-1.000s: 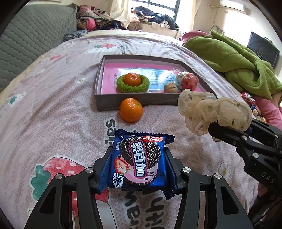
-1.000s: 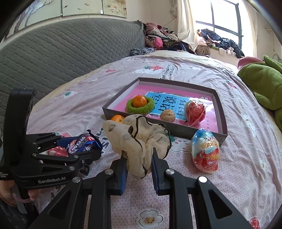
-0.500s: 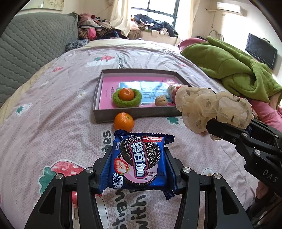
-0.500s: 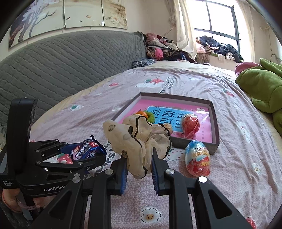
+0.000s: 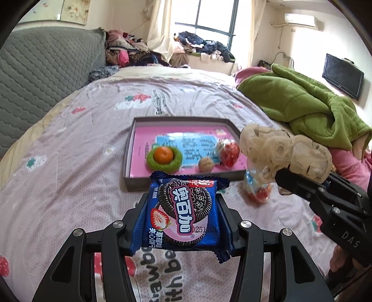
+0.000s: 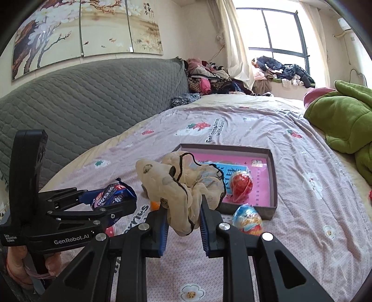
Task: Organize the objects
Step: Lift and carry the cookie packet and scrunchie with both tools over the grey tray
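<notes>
Daylight from the window (image 5: pixel 210 22) is falling across a bed (image 5: pixel 69 162) with a lilac strawberry-print sheet, and we are working above it, with a grey quilted headboard (image 6: pixel 93 97) to the left and a heaped green blanket (image 5: pixel 302 102) to the right. We are carrying two things at once: our left hand-held gripper (image 5: pixel 183 220) is clamping a blue cookie packet (image 5: pixel 183 216) by its side edges, face up, so it stays flat, while our right hand-held gripper (image 6: pixel 183 220) is pinching a cream scrunchie (image 6: pixel 181 185) by one bunched fold, the rest billowing above the fingers. Both are hanging in the air short of the shallow grey box (image 5: pixel 130 162), which is likely where they are headed. Inside it are lying a tangerine on a green scrunchie (image 5: pixel 164 156), a walnut (image 5: pixel 205 164) and a red foil egg (image 5: pixel 229 152). Just outside its near wall, a second foil egg (image 6: pixel 247 219) is resting on the sheet.
</notes>
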Demonstrator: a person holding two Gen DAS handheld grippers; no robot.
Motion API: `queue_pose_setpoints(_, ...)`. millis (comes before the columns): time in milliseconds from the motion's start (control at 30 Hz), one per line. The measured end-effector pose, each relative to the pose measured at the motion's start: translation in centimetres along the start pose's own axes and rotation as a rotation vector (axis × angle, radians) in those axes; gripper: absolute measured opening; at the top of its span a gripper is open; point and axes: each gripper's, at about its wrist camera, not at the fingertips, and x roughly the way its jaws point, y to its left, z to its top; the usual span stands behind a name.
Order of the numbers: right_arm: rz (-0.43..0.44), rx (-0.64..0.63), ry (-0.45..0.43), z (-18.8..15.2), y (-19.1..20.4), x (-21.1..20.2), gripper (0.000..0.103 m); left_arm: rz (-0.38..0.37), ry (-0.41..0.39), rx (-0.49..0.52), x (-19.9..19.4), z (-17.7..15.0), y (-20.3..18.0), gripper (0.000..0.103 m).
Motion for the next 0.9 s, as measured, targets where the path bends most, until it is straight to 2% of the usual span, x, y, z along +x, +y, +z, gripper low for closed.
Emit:
queue_pose_setpoints(233,-0.020,-0.005,-0.060,1.5,-1.0,-1.0,0.024,0.012,-0.053,0.009,-0.6,2.3,-0.9,0.055)
queue_pose_setpoints(567,0.035,0.076,-0.122,3.0,-4.5,-1.2,0.024,0.023,-0.097,-0.013,0.3,5.2,-1.2,0.055)
queue_pose_setpoints(900,0.064,0.094,-0.155,4.5,-6.4,0.3,0.024,0.039,-0.091,-0.019,3.2,7.2,-1.5,0.055)
